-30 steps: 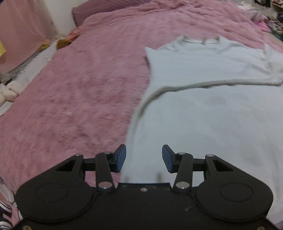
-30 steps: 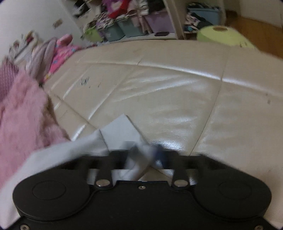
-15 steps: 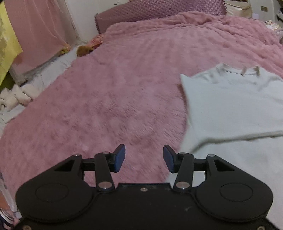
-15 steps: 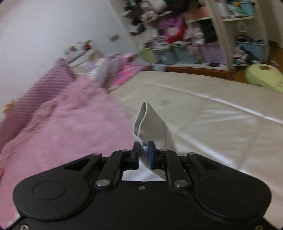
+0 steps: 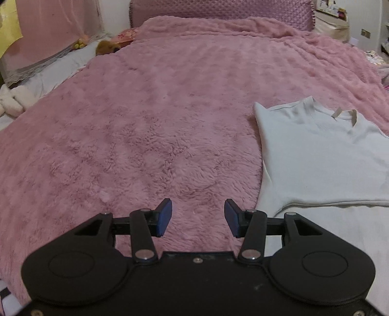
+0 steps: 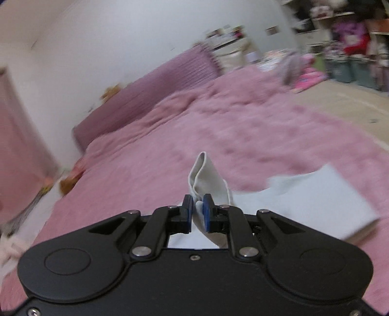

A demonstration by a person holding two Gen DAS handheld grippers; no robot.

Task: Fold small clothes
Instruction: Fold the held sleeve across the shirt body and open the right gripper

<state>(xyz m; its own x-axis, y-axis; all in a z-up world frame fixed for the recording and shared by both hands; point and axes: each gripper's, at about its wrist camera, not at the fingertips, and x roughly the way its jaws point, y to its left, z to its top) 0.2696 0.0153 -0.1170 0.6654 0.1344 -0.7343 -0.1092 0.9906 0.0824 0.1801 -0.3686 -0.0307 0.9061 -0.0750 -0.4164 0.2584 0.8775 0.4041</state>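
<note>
A pale grey-white shirt (image 5: pixel 313 155) lies flat on the pink fluffy blanket (image 5: pixel 158 126), at the right of the left wrist view, its collar toward the far side. My left gripper (image 5: pixel 198 216) hangs open over bare blanket, just left of the shirt's edge, with nothing between its fingers. In the right wrist view my right gripper (image 6: pixel 197 212) is shut on a pinched fold of the shirt (image 6: pixel 206 179), lifted above the blanket. More of the shirt (image 6: pixel 313 204) spreads to the right of it. That view is motion-blurred.
A purple headboard cushion (image 5: pixel 218 9) runs along the far end of the bed. A stuffed toy (image 5: pixel 107 46) and white bedding (image 5: pixel 48 73) lie at the left edge. Shelves and bins with clutter (image 6: pixel 350 60) stand far right beyond a beige mat (image 6: pixel 340 99).
My left gripper has swung left off the shirt onto bare blanket, still open. My right gripper has closed on the shirt's edge, lifted it and turned from the beige mat toward the bed.
</note>
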